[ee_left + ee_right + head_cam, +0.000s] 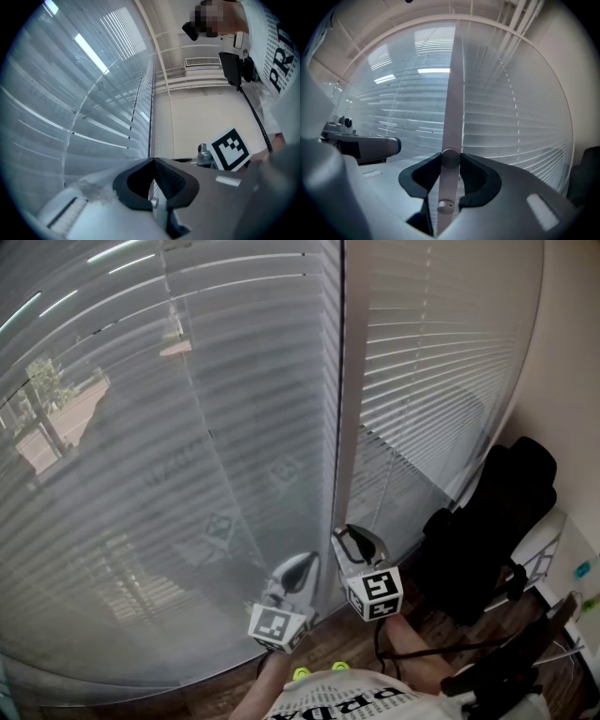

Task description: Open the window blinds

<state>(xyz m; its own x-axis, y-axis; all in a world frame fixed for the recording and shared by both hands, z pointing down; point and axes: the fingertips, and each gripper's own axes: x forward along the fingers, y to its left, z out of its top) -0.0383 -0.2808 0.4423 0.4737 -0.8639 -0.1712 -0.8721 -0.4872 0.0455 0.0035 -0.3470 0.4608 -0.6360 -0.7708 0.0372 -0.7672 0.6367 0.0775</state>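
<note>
Gripping blind wand [453,103], right gripper [450,160] fingers clamped (wand upright betw. them), left gripper [153,161] fingers together.

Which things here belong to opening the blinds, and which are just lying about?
In the job:
window blinds
tilt wand, clamped in the right tool
left tool, shut and empty

Lying about:
black chair
black cable

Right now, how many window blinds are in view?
2. The left blind hangs left of the window post; the right blind hangs right of it. Others may lie outside the view.
</note>
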